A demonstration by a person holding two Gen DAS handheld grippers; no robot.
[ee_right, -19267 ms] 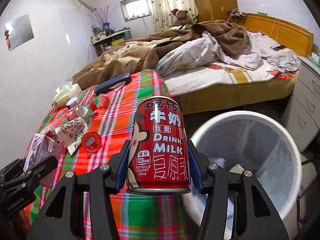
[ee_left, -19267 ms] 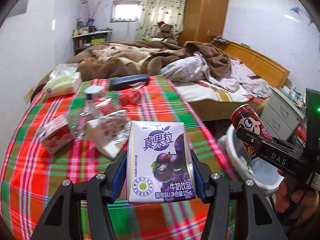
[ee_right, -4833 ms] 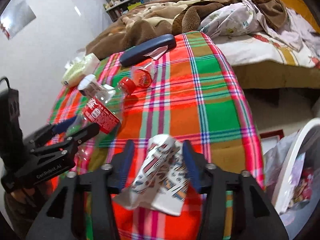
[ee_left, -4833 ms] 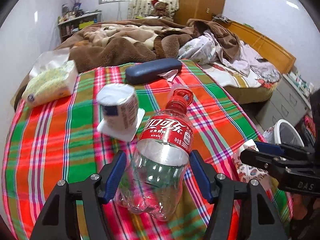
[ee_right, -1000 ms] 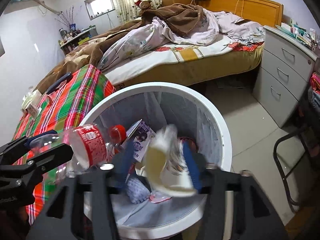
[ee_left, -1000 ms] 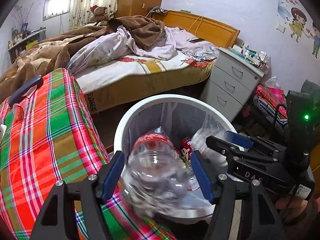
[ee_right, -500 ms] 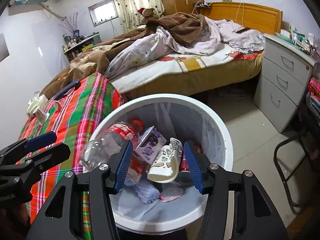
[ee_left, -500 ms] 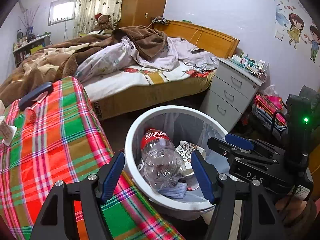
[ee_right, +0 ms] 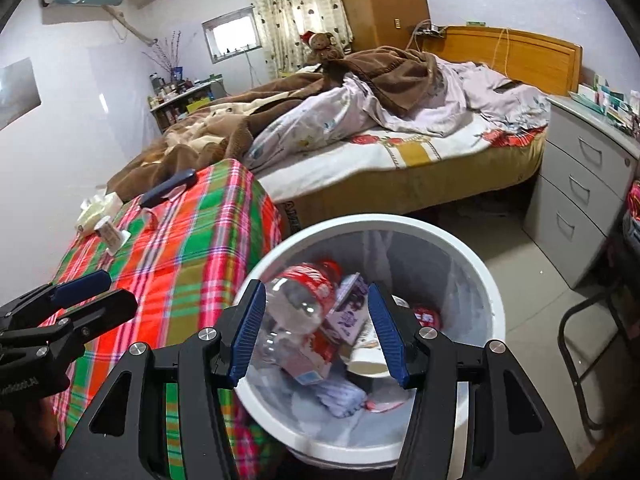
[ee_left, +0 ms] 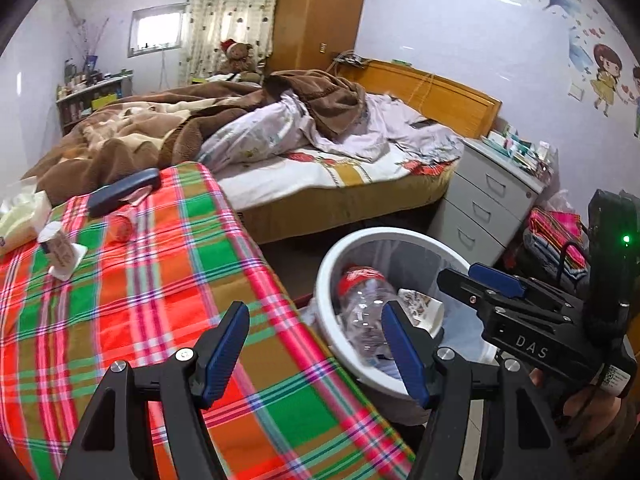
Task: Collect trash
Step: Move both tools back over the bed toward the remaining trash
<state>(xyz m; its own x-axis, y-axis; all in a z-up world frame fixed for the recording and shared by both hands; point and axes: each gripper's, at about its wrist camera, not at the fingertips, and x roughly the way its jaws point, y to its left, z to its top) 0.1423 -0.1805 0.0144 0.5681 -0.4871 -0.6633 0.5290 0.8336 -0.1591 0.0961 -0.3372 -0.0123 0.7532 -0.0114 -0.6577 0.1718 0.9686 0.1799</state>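
– Trash first: where do we see it?

– Most of it lies in the white bin [ee_right: 472, 256], which stands on the floor just beside the plaid-covered table [ee_left: 132, 312]. From the right wrist view we count a clear plastic bottle [ee_right: 296, 304] with a red label, a purple drink carton [ee_right: 350, 312], a red can [ee_right: 426, 315] and a crumpled paper cup [ee_right: 366, 362], all piled together inside.

– And our grippers?

– Our right gripper [ee_right: 316, 332] hangs above the bin with its blue-padded jaws spread apart and nothing between them. Our left gripper [ee_left: 314, 350] is likewise spread wide and empty, over the table's edge, with the bin [ee_left: 332, 272] at about two o'clock from it. In that view the bottle [ee_left: 366, 304] leans against the bin's near wall, red label upward.

– Anything left on the table?

– At ten o'clock in the left wrist view we see a small white cup [ee_left: 58, 246] lying on a white card, a small red-labelled clear cup [ee_left: 120, 228] on its side a little beyond it, a dark blue case [ee_left: 124, 192] at the far edge, and a tissue pack [ee_left: 20, 220] at nine o'clock.

– What surrounds us?

– At twelve o'clock a bed [ee_right: 400, 152] with rumpled brown blankets; at three o'clock a grey drawer unit [ee_right: 580, 184]. We cannot tell what the small cups hold.
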